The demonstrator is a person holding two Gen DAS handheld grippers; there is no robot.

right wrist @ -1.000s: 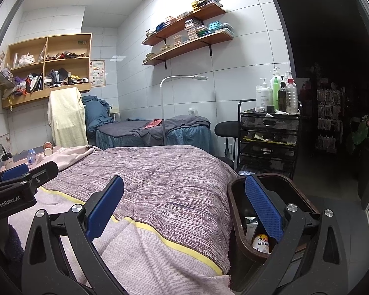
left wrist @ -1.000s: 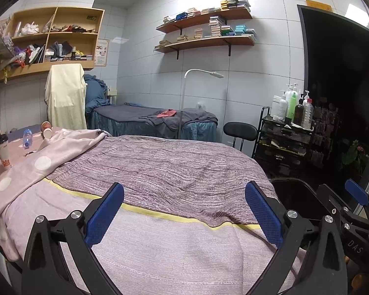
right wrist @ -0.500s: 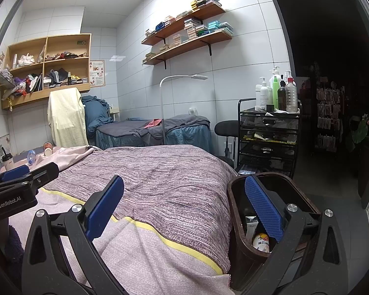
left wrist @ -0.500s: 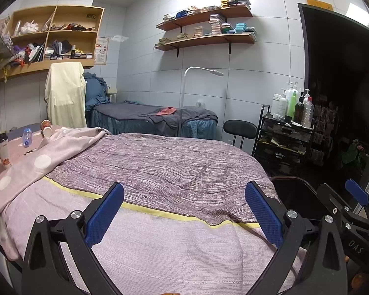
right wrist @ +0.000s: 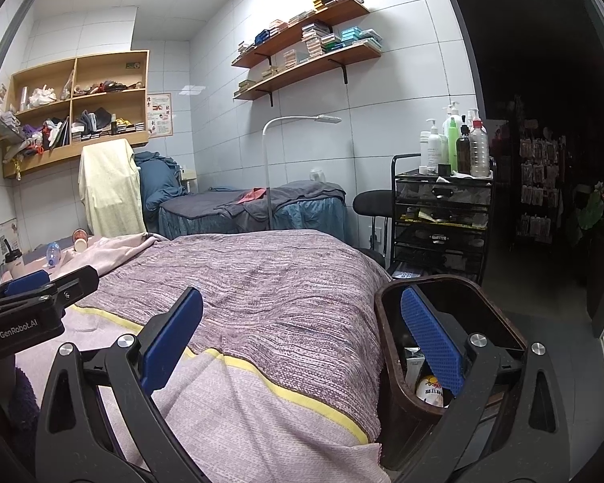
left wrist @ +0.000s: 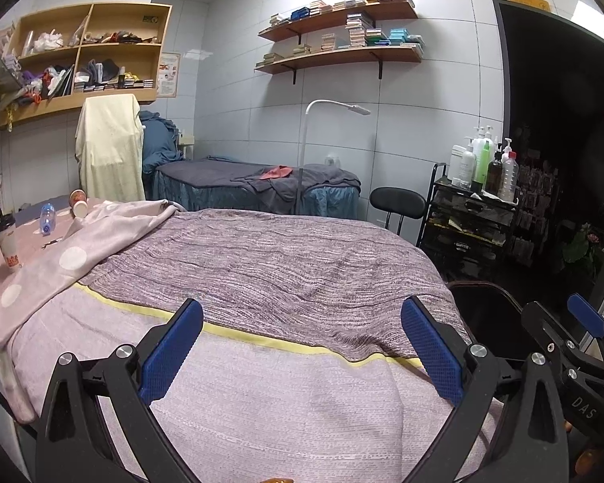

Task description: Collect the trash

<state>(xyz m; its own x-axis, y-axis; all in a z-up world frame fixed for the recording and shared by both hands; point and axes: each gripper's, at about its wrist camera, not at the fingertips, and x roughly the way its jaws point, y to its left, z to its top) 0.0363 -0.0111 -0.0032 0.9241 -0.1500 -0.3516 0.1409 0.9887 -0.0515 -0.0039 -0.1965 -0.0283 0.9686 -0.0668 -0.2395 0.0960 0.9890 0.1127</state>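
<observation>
Trash lies at the far left end of the bed: a drink cup with a straw (left wrist: 7,243), a blue plastic bottle (left wrist: 46,219) and a tipped paper cup (left wrist: 78,203). They also show small in the right wrist view: the bottle (right wrist: 53,254) and the paper cup (right wrist: 80,240). A dark brown trash bin (right wrist: 386,346) stands at the bed's right side with packaging inside. My left gripper (left wrist: 301,356) is open and empty over the bed. My right gripper (right wrist: 301,346) is open and empty, its right finger over the bin.
A purple striped blanket (left wrist: 269,265) covers the bed, with a pink dotted blanket (left wrist: 72,257) at the left. A black cart with bottles (right wrist: 443,217), a black stool (left wrist: 398,203) and a second bed (left wrist: 253,189) stand behind. A dark doorway is at the right.
</observation>
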